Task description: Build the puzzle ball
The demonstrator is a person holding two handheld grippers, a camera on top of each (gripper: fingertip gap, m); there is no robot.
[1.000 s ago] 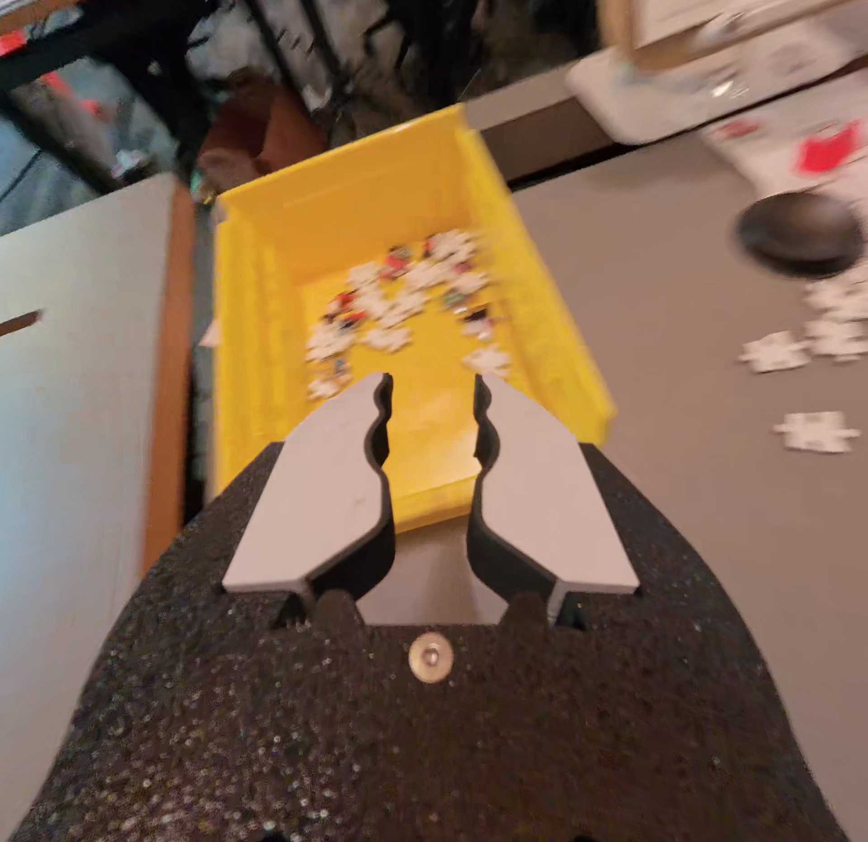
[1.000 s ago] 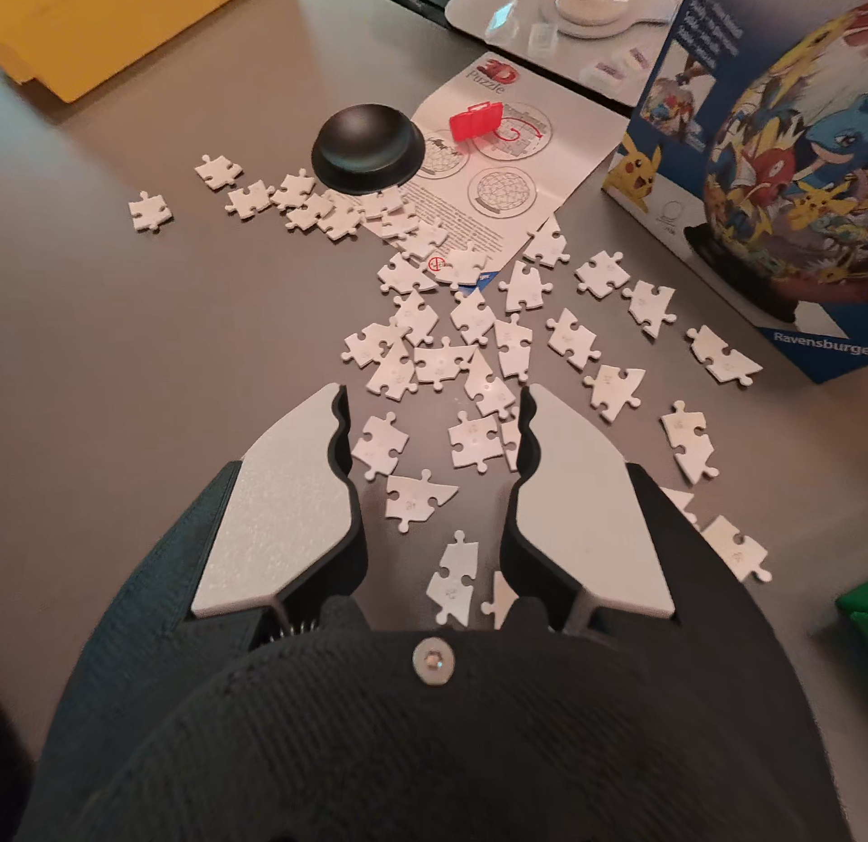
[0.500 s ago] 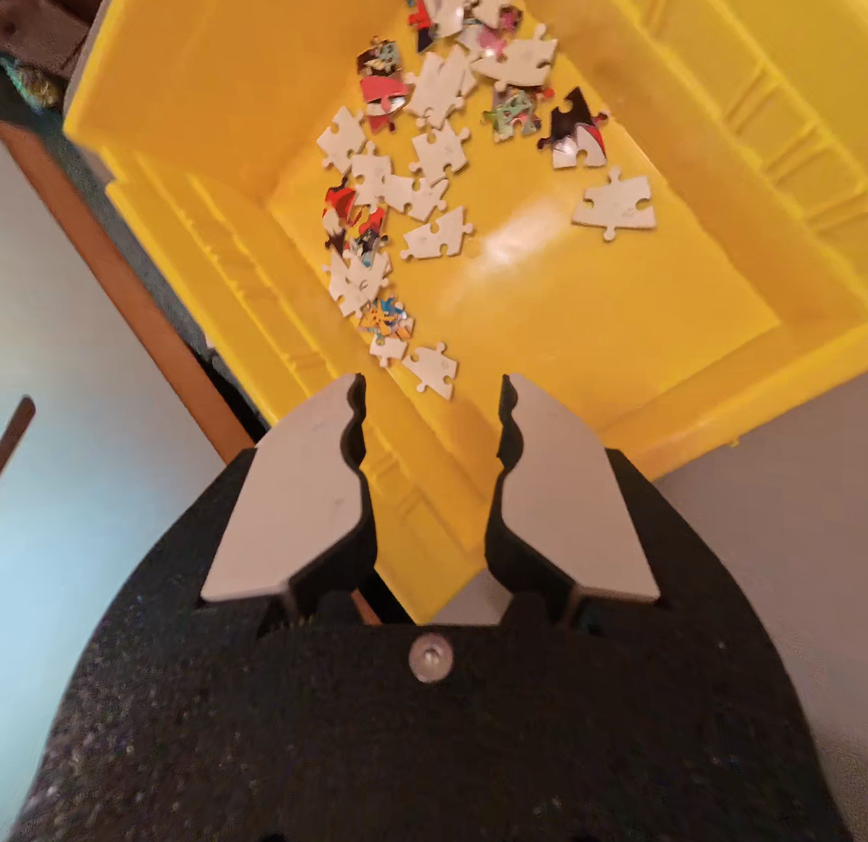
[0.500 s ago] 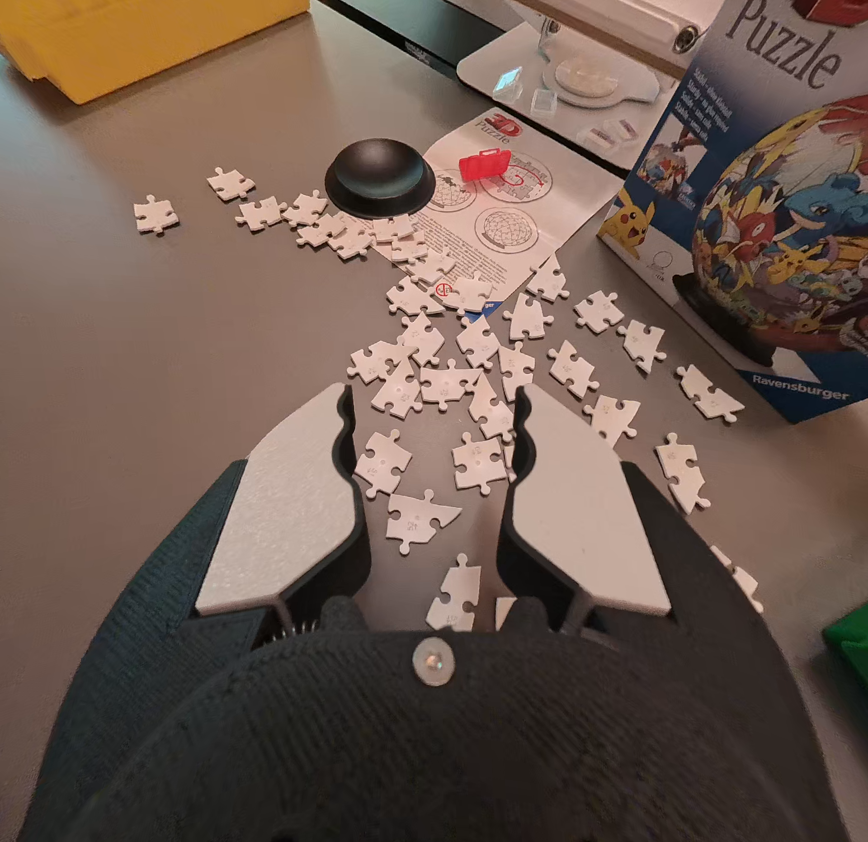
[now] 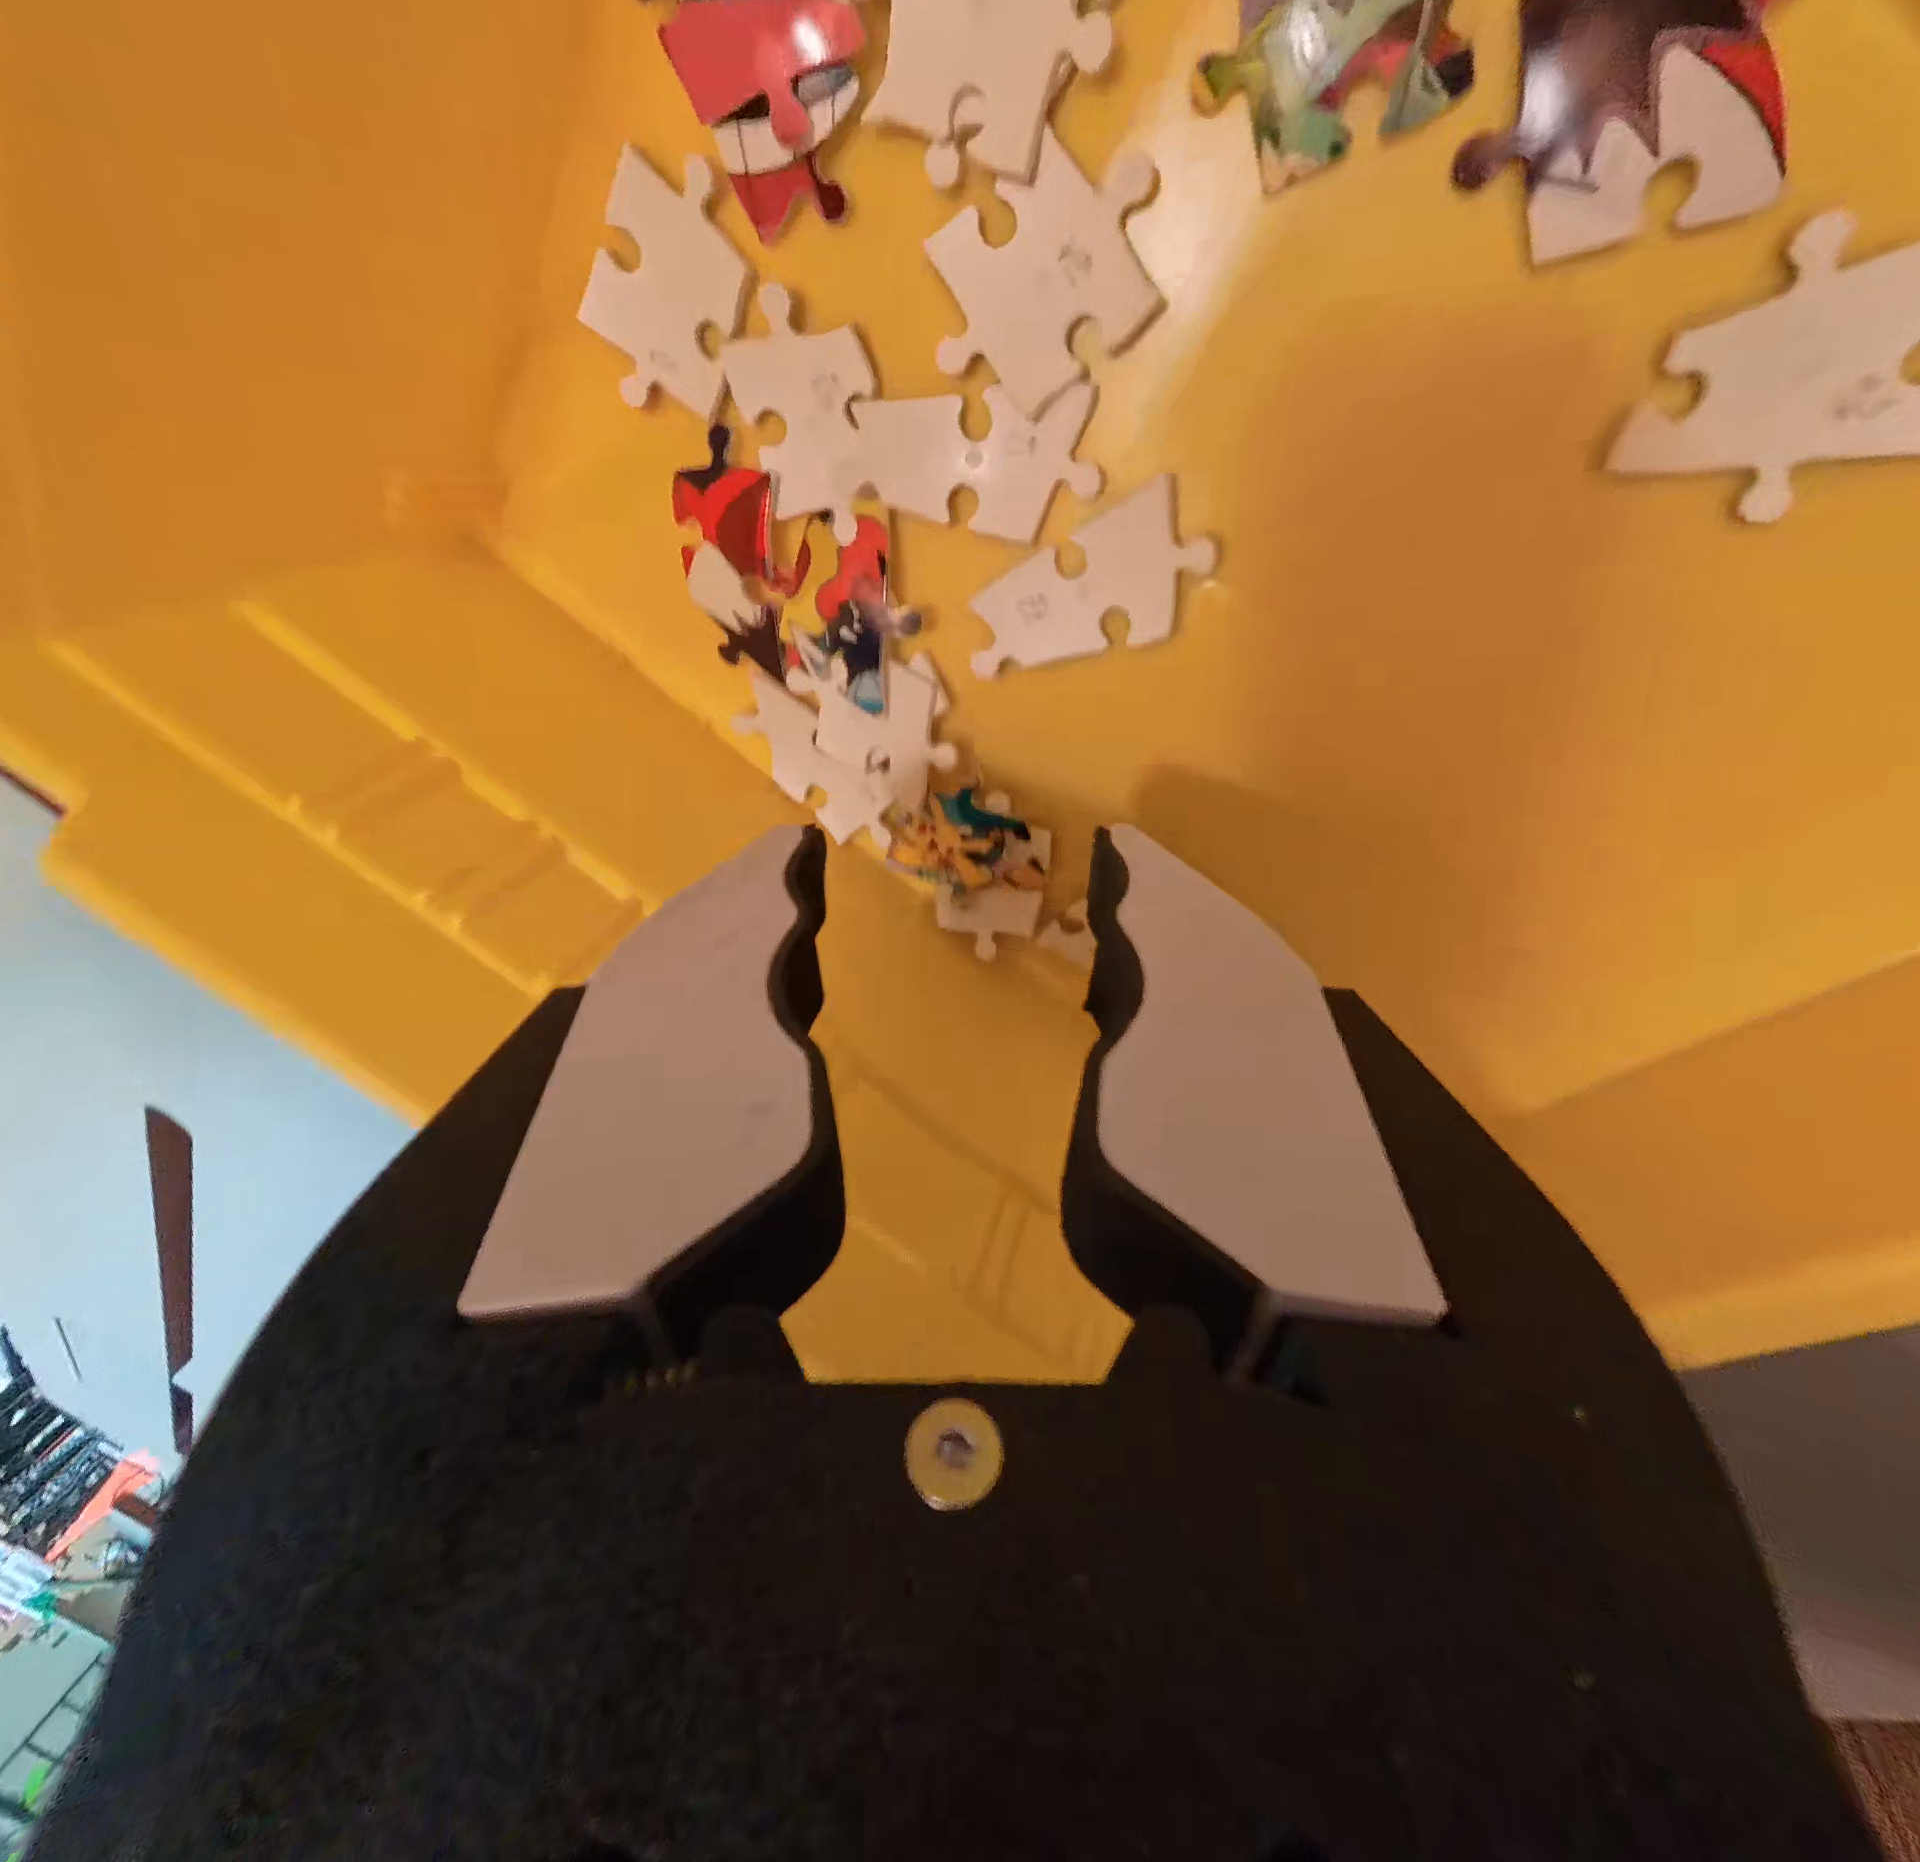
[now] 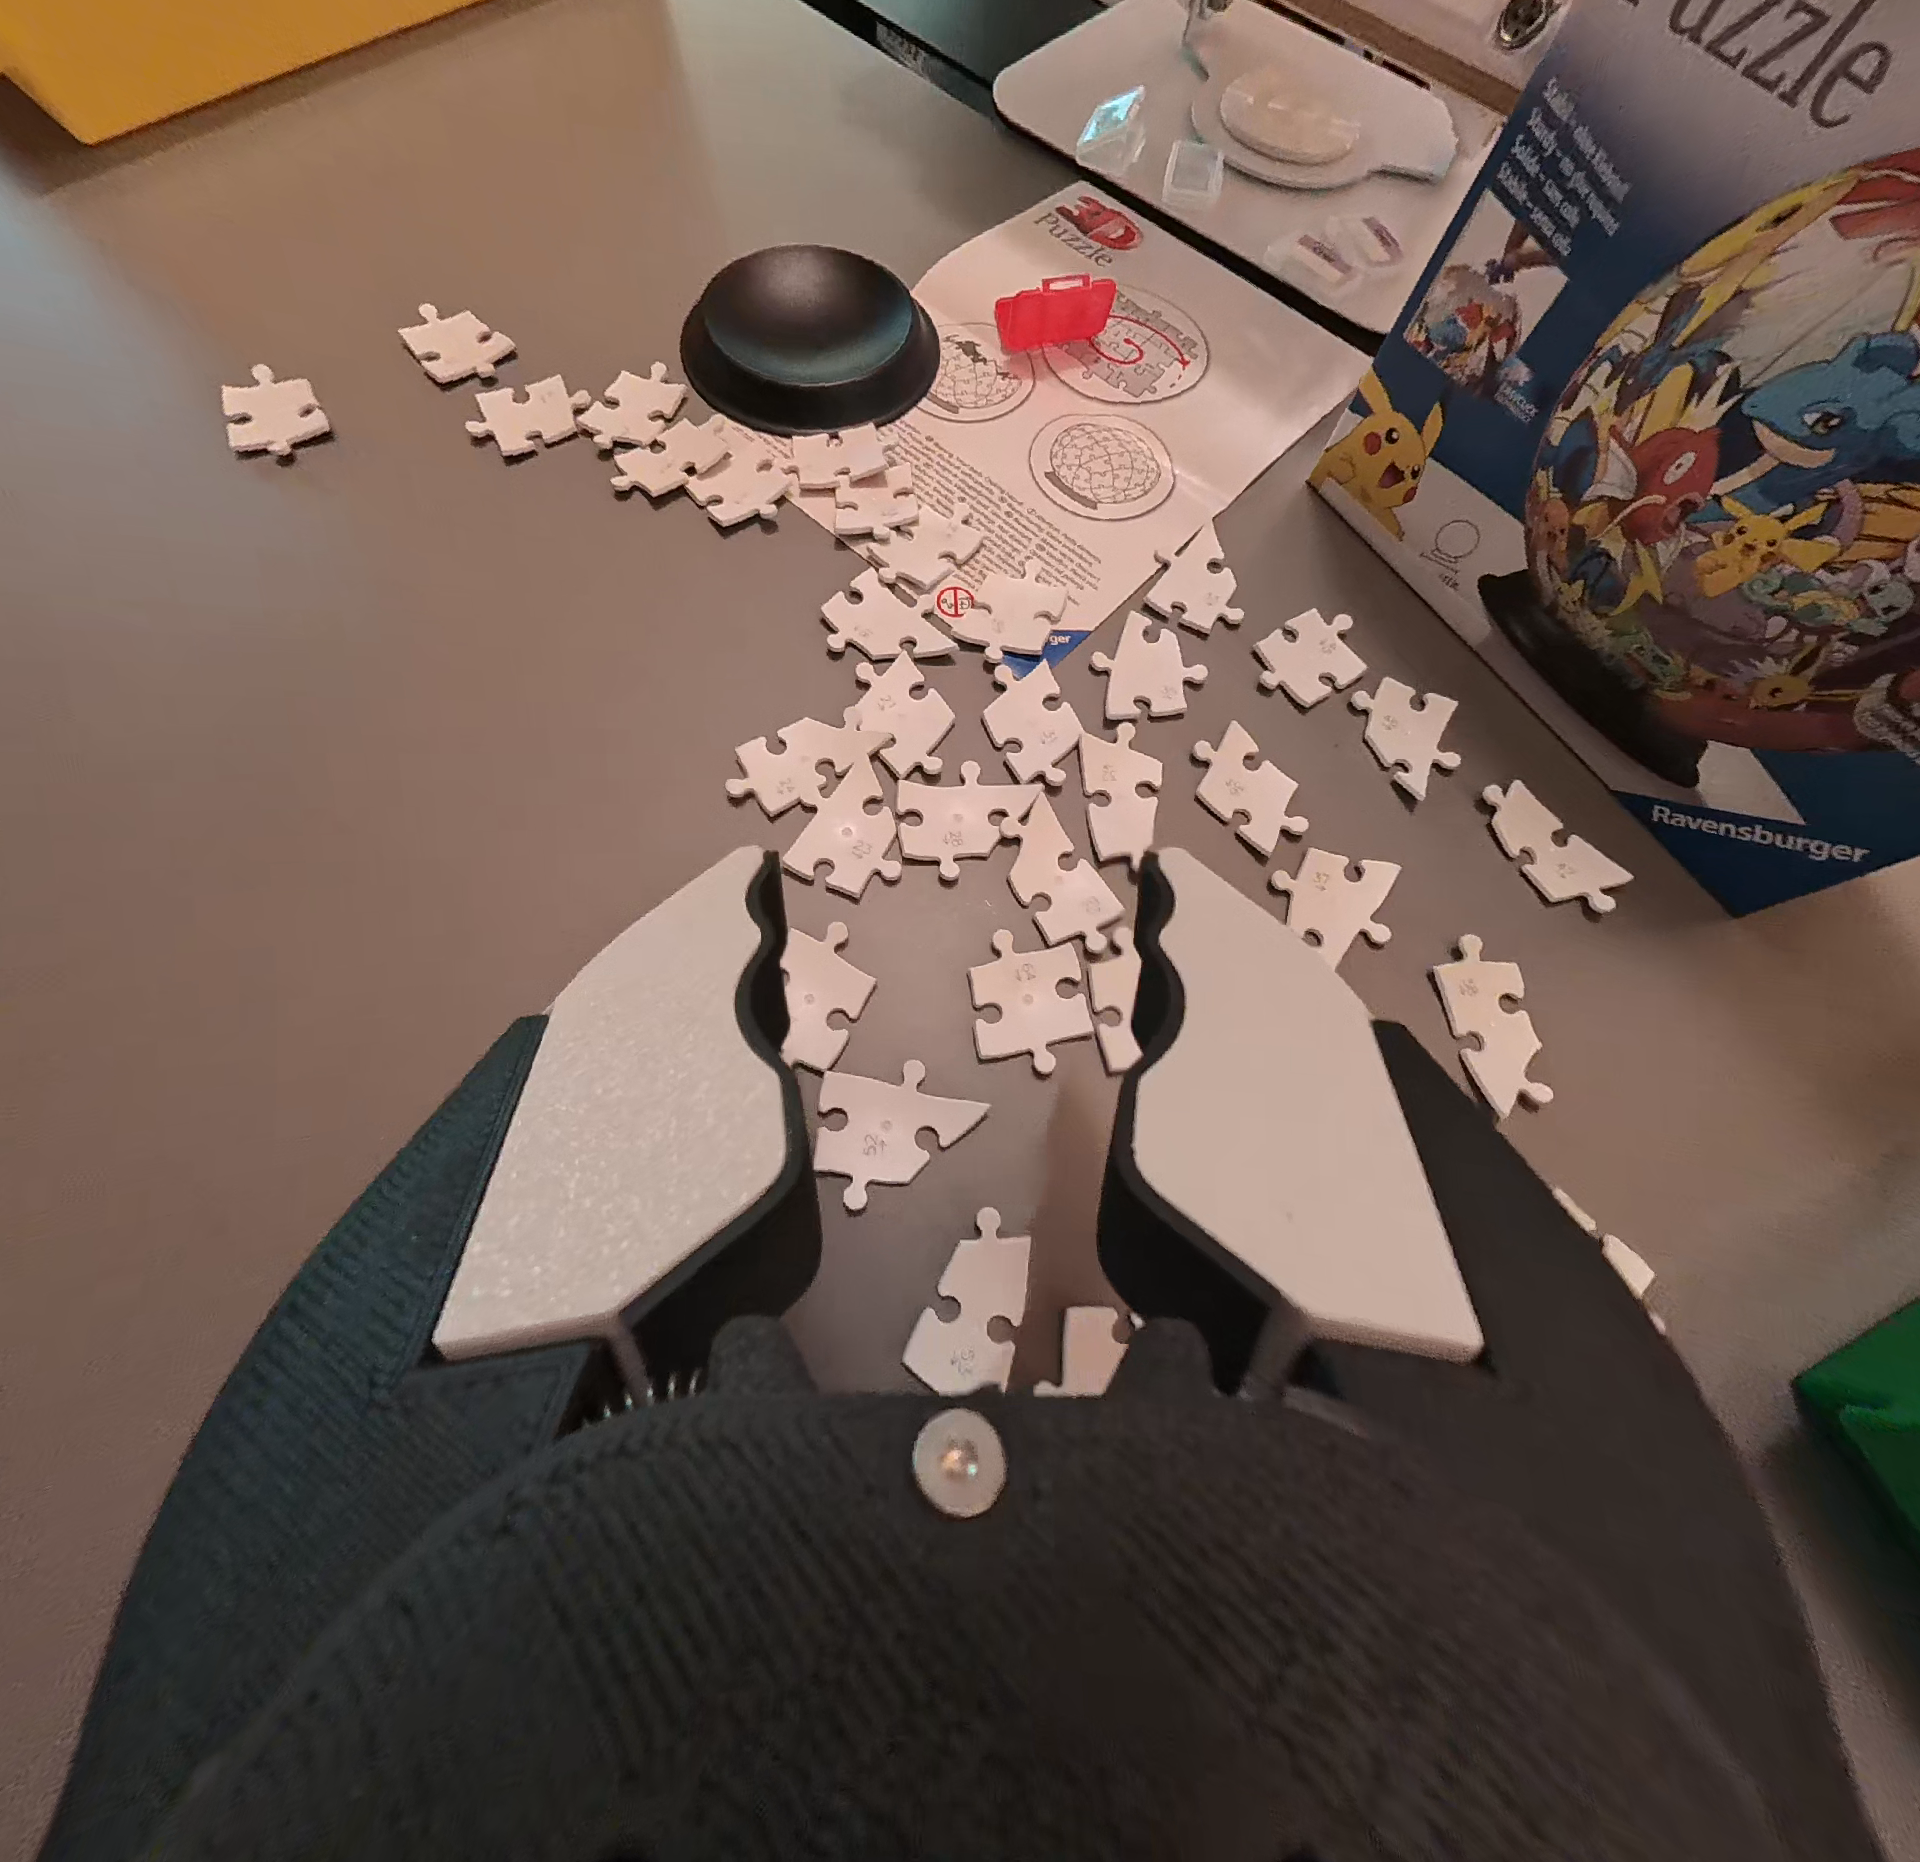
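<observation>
The left gripper [image 5: 956, 856] is held low inside the yellow bin [image 5: 312, 773], jaws spread and empty, apparently so that a piece can be taken. Just ahead of the gap lies a colourful puzzle piece [image 5: 971, 854], printed side up; more bin pieces [image 5: 1049, 285] are scattered beyond. The right gripper [image 6: 956, 877] is poised over the grey table [image 6: 312, 773], jaws likewise spread and empty, above face-down white pieces [image 6: 961, 820], probably laid out for sorting. Farther ahead stand the black ball stand [image 6: 805, 342], instruction sheet [image 6: 1122, 441] and puzzle box [image 6: 1662, 462].

Yellow bin [image 5: 312, 254], white puzzle pieces [image 6: 961, 815]
</observation>
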